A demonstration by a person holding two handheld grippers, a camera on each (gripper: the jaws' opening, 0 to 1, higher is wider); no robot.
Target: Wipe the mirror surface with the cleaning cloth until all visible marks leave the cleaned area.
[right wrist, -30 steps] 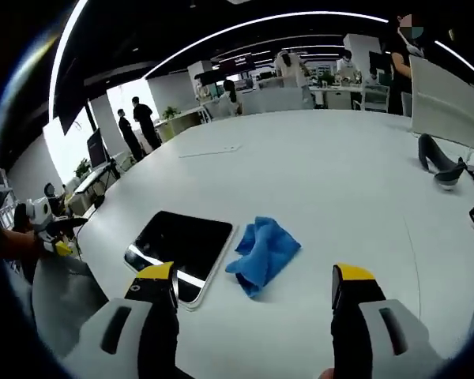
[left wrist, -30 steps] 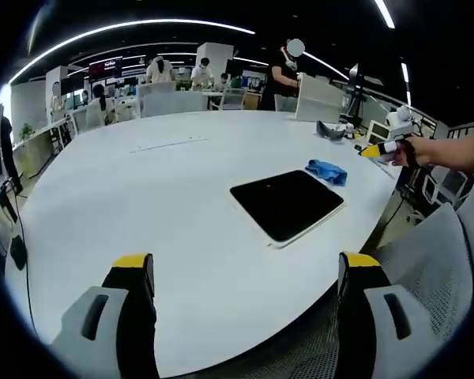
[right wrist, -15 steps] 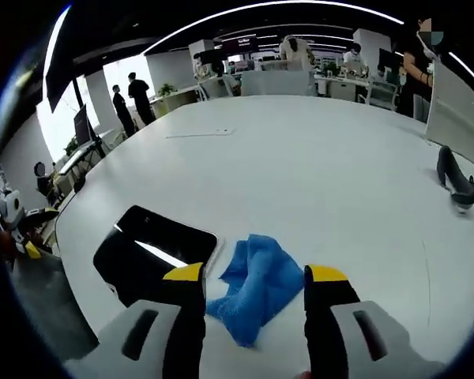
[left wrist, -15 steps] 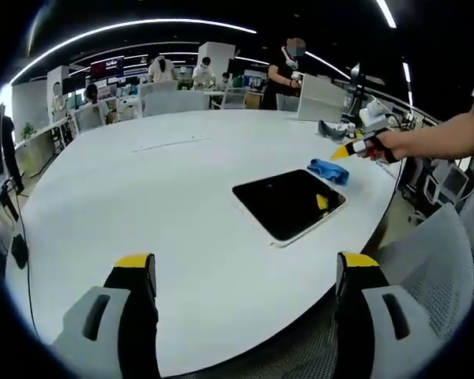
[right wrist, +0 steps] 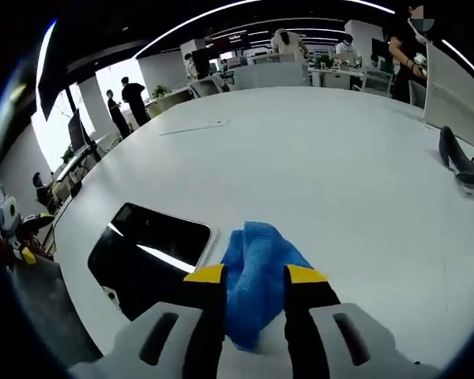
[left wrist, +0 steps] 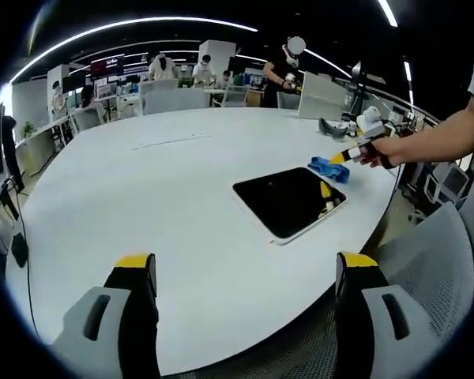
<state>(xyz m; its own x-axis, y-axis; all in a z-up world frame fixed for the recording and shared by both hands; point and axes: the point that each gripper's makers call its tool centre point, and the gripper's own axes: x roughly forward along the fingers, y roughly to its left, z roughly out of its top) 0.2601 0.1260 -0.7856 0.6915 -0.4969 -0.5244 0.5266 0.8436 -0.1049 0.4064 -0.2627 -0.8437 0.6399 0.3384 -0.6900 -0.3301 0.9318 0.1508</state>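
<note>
Right hand-held gripper (right wrist: 253,278) straddles blue cloth (right wrist: 257,272) beside mirror (left wrist: 291,201).

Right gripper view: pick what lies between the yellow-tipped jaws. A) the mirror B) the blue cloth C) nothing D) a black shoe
B: the blue cloth sits between the right gripper's nearly closed jaws, beside the mirror.
</note>
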